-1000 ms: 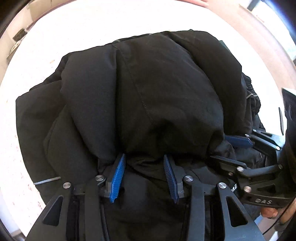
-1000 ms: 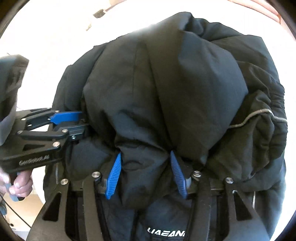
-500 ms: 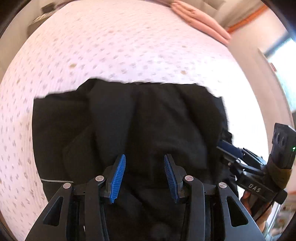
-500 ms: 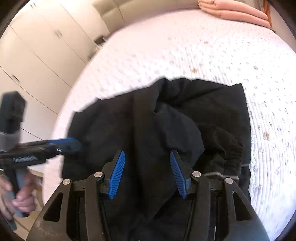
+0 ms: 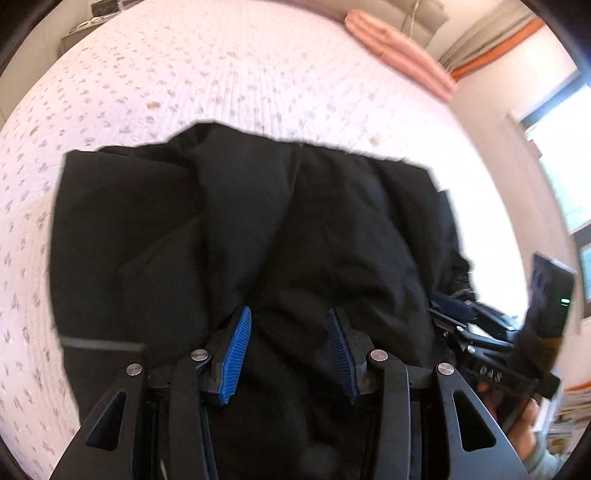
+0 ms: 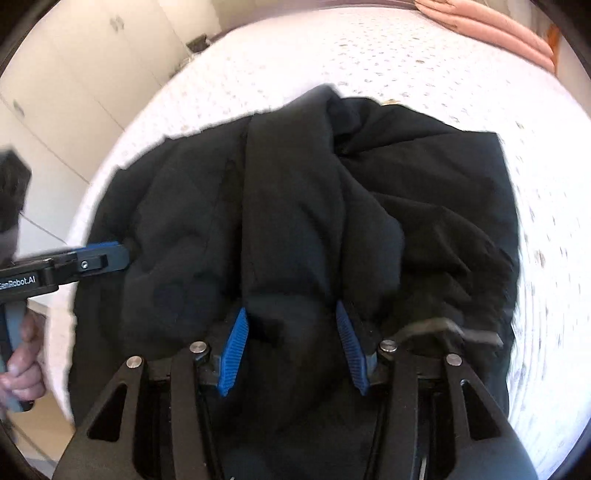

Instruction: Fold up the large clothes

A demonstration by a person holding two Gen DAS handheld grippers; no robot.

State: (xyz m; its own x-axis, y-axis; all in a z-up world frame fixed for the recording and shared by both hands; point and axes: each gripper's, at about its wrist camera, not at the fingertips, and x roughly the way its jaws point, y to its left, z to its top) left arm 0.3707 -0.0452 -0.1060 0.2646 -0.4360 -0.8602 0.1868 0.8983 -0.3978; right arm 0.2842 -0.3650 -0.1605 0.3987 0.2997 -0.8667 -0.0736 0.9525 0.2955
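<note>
A large black padded jacket (image 5: 236, 236) lies bunched on a white dotted bed; it also fills the middle of the right wrist view (image 6: 295, 214). My left gripper (image 5: 290, 350) stands with its blue pads apart and a thick fold of the jacket's near edge bunched between them. My right gripper (image 6: 295, 350) stands the same way, pads apart with a jacket fold between them. Each gripper shows at the side of the other's view: the right one (image 5: 454, 310) and the left one (image 6: 110, 256). Whether the pads press the fabric is unclear.
The bed (image 5: 221, 74) stretches far ahead. A pink pillow (image 5: 399, 51) lies at its far edge, also in the right wrist view (image 6: 491, 22). White wardrobe doors (image 6: 74, 66) stand to the left. A window (image 5: 569, 170) is at the right.
Both grippers have pulled back and tilted up from the jacket, so it looks smaller and the bed shows beyond it. The jacket now lies flatter on the bed.
</note>
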